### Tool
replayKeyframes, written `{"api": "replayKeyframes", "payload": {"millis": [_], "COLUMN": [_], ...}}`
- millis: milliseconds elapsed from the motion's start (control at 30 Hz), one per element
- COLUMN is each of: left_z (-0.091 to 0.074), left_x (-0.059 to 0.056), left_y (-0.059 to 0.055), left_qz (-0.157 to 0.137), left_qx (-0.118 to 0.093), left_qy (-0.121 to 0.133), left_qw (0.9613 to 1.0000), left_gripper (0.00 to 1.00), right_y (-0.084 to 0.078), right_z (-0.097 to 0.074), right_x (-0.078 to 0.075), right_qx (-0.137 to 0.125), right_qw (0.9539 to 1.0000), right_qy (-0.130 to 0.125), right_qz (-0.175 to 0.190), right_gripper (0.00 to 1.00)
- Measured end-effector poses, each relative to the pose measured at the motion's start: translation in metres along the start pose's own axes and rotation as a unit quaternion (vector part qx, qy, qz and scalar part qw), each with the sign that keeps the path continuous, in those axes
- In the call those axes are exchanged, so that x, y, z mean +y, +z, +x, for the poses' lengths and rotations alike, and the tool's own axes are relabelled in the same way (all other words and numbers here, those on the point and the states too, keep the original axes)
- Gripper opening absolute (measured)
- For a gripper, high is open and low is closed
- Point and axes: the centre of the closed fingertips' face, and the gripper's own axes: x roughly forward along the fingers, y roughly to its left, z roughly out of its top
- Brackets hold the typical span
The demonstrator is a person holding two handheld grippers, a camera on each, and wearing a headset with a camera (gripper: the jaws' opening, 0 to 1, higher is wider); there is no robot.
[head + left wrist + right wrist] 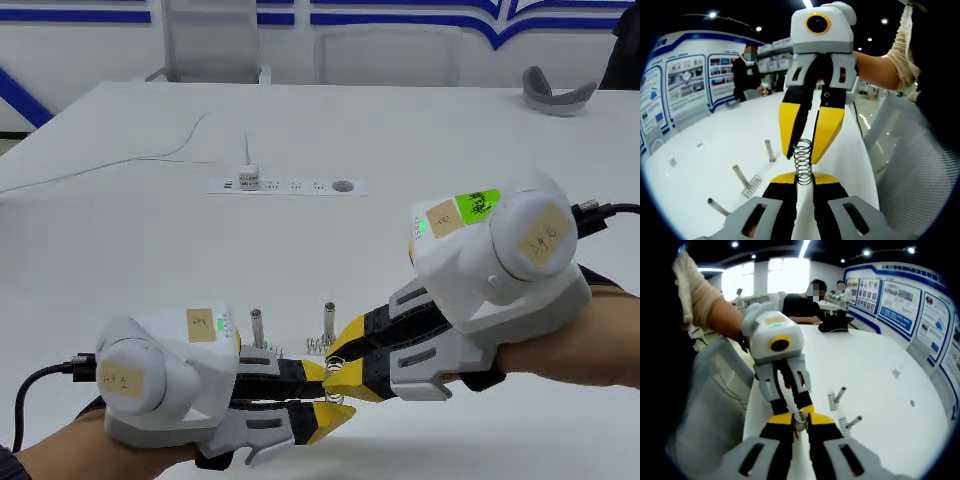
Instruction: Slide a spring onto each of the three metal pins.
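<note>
Left gripper point(802, 178) and right gripper point(801, 156) meet tip to tip, low over the table point(150, 230). Both pinch one spring point(802, 165): your left jaws are pressed on its near end and your right jaws on the far coils. It is clear of the table, just in front of the pins point(770, 150). All three pins are upright and bare. Loose springs point(831, 400) lie at their feet.

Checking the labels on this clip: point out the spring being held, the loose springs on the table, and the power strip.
held spring point(803, 161): left gripper view, middle coils.
loose springs point(752, 186): left gripper view, centre of the cluster.
power strip point(300, 186): head view, bare top face.
</note>
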Motion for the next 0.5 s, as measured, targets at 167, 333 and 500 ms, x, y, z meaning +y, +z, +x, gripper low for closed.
{"api": "replayKeyframes", "payload": {"millis": [167,333,500], "left_z": [-0.0007,-0.0026,-0.0074], "left_x": [0.002,0.0041,0.0077], "left_y": [0.0013,0.0029,0.0], "left_qz": [0.001,-0.005,-0.015], "left_qx": [-0.003,-0.009,-0.011], "left_qy": [0.005,0.008,0.016], "left_qw": [1.0,0.9999,0.9997], "left_gripper": [0.11,0.17,0.23], "right_y": [0.0007,0.0004,-0.0006], "right_z": [-0.0004,-0.0025,-0.0055], "right_x": [-0.0013,-0.0038,-0.0072], "right_qx": [0.0,0.002,0.003], "right_qw": [1.0,0.9999,0.9998], "right_qy": [-0.004,-0.009,-0.015], "right_qz": [0.003,0.006,0.009], "right_gripper": [0.12,0.12,0.12]}}
